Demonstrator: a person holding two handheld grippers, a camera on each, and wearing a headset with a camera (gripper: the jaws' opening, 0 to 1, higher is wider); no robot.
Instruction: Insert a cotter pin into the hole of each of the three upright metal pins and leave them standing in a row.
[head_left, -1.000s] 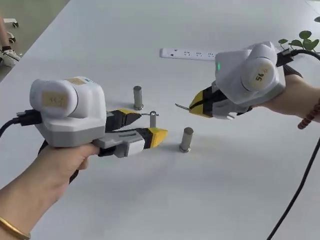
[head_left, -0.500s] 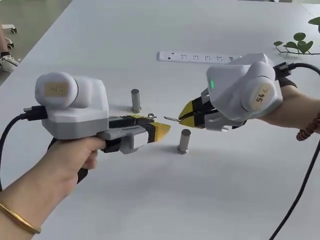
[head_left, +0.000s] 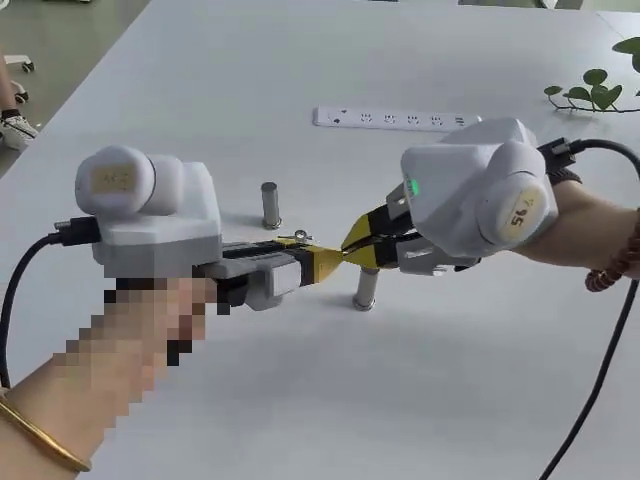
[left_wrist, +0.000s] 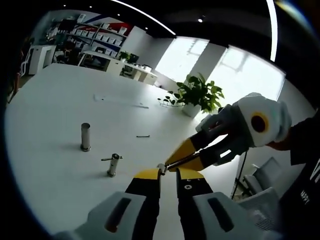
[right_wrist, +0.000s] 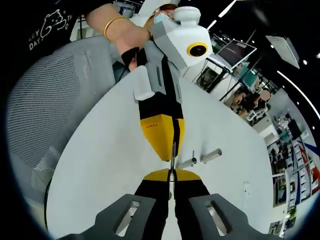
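Note:
My right gripper (head_left: 352, 255) is shut on a thin cotter pin (right_wrist: 173, 157) and meets my left gripper (head_left: 328, 262) tip to tip above the white table. The left gripper (left_wrist: 168, 172) is shut on the pin's other end (left_wrist: 161, 169). A bare upright metal pin (head_left: 269, 204) stands behind the left gripper. Another bare pin (head_left: 367, 288) stands under the right gripper. Between them a third metal pin (left_wrist: 113, 165) stands with a cotter pin through its top, half hidden by the left jaws in the head view.
A loose cotter pin (left_wrist: 143, 136) lies on the table beyond the metal pins. At the far side lies a white power strip (head_left: 395, 119), with a potted plant (head_left: 600, 85) at the far right. The right gripper's black cable (head_left: 600, 390) hangs down over the right of the table.
My left gripper has shut and risen from around the pinned metal pin. My right gripper has carried its cotter pin leftward until both grippers' tips meet on it.

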